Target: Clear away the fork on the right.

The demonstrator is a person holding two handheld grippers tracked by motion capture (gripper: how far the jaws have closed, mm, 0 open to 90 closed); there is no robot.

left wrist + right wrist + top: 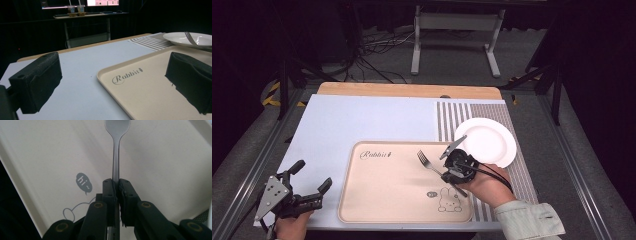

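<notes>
We saw the right gripper clenched on the handle of a metal fork, its two black fingers pressed against the shaft from either side in the right gripper view. The fork ran straight out from the fingers over the beige tray, with its tine end toward the tray's middle in the high view; whether the tines touched the tray, we could not tell. A small "hi" speech bubble and part of a rabbit drawing were printed on the tray just beside the gripper.

The tray lay on a pale blue mat covering the desk, and bore the word "Rabbit" near its far left corner. A white plate sat on a striped cloth just beyond the right hand.

The left gripper was at the near left corner of the mat, its fingers spread wide and grasping nothing. In the left gripper view one finger was over the mat and the other over the tray, with the plate well beyond.
</notes>
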